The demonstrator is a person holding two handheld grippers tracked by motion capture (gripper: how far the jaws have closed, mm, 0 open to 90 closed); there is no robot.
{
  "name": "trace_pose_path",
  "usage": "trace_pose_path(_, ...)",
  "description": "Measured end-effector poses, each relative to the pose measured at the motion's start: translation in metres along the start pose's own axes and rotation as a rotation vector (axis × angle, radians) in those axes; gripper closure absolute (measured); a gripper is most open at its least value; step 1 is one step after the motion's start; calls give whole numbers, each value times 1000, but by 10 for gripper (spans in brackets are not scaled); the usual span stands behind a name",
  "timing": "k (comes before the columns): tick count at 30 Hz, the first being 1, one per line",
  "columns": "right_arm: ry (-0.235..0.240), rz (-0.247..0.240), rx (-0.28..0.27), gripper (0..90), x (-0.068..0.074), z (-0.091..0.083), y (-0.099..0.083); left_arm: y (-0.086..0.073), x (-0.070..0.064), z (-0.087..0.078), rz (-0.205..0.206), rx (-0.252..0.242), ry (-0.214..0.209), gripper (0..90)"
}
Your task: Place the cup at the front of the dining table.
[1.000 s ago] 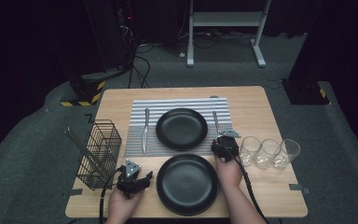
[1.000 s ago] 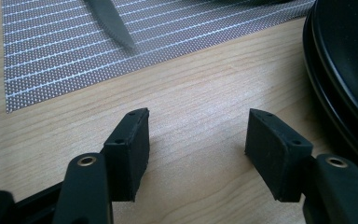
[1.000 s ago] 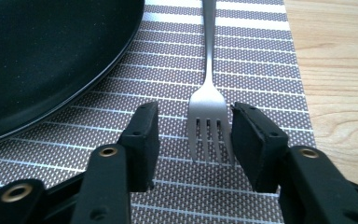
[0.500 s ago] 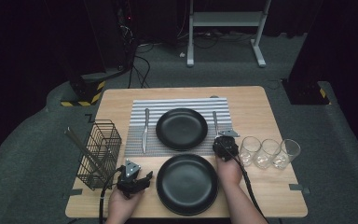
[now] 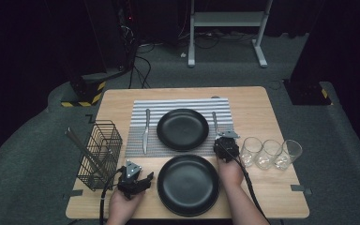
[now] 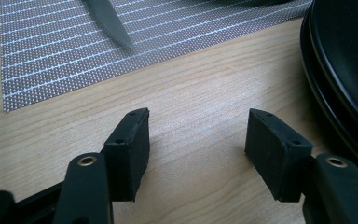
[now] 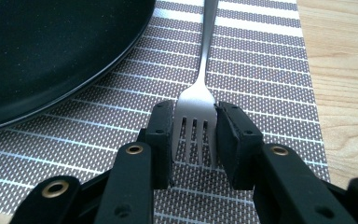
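A silver fork (image 7: 200,100) lies on the striped placemat (image 7: 270,60), right of the far black plate (image 5: 183,129), handle (image 5: 214,119) pointing away from me. My right gripper (image 7: 195,109) is shut on the fork's head, one pad against each side of the tines; the high view shows this gripper (image 5: 223,138) at the fork's near end. My left gripper (image 6: 198,128) is open over bare wood with nothing between its pads, just left of the near black plate (image 6: 345,70). In the high view that gripper (image 5: 143,178) sits near the table's front edge.
A knife (image 5: 145,131) lies on the placemat (image 5: 178,105) left of the far plate. A black wire basket (image 5: 101,152) holding a long utensil stands at the left. Three clear glasses (image 5: 268,153) stand in a row at the right of the wooden table (image 5: 262,108).
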State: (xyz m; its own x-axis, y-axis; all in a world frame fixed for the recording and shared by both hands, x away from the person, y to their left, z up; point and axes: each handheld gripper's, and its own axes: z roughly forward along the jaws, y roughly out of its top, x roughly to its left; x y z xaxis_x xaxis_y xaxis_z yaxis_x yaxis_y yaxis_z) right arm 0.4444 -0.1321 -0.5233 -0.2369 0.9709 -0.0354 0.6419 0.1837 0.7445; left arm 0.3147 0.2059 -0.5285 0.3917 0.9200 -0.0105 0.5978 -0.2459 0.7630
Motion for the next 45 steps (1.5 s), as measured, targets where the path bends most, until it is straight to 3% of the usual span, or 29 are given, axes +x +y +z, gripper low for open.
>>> trace_pose_path(21, 2, 5, -8, 664, -1, 2, 0, 0, 0, 0, 2, 1, 1, 398)
trace_pose_path(36, 35, 14, -14, 582, 0, -2, -2, 0, -1, 0, 9, 3, 5, 399)
trace_pose_path(45, 45, 10, -32, 585, -1, -6, -2, 0, -1, 0, 10, 4, 5, 398)
